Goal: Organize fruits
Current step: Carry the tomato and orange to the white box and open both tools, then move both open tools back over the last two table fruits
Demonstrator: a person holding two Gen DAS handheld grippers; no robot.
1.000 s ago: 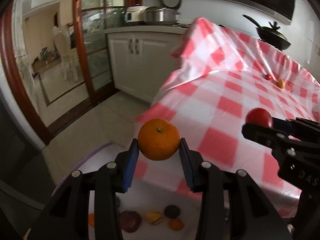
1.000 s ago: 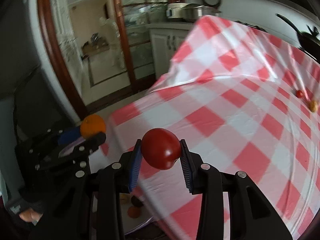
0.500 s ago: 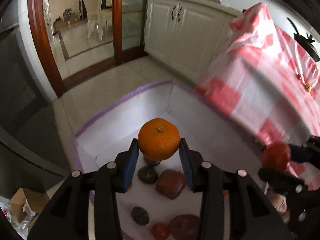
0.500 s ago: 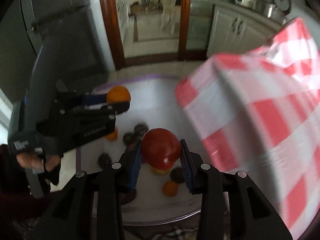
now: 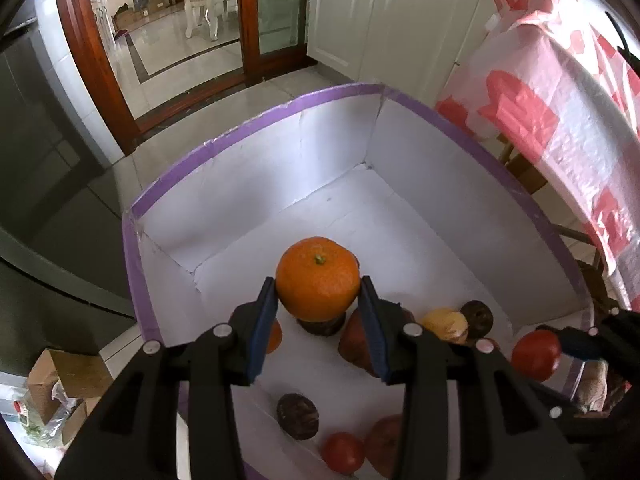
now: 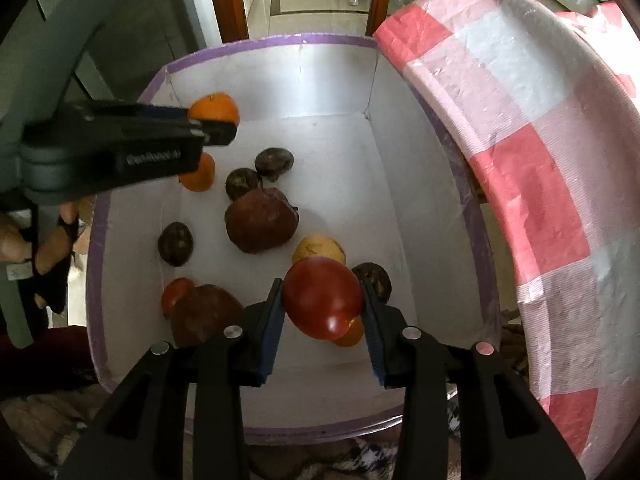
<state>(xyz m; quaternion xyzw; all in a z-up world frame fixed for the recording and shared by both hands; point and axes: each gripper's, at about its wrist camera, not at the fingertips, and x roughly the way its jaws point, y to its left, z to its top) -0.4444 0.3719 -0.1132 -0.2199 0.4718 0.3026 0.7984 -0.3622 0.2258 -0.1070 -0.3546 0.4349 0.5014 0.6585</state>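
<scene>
Left wrist view: left hand-held gripper [image 5: 318, 306] clamped on the orange [image 5: 318, 278], blue pads tight against both its sides. A second ago this camera looked across the checked tablecloth [image 5: 560, 128] of the table; now it looks down into the white box [image 5: 256, 184] with the purple rim, standing on the floor beside the table. The orange hangs above the box floor, over a dark fruit. Loose fruit already lies below: a dark round one [image 5: 298, 416], a small red one [image 5: 343, 453], a yellowish one [image 5: 445, 325]. At the right edge, the right hand-held gripper carries the tomato [image 5: 536, 354] near the box's right wall

Right wrist view: right hand-held gripper [image 6: 322, 320] clamped on the tomato [image 6: 322, 298]. The view has swung from the table to straight over the box [image 6: 416, 208]. The tomato hangs over the near right part, above a yellowish fruit [image 6: 318, 250] and a small orange one. Left hand-held gripper [image 6: 212, 130] with the orange [image 6: 214, 110] hangs over the far left corner

Judgement: both carries have reached the box; letting go comes next. Neither fruit rests on the box floor yet, so a drop could knock or bruise the fruit beneath
</scene>
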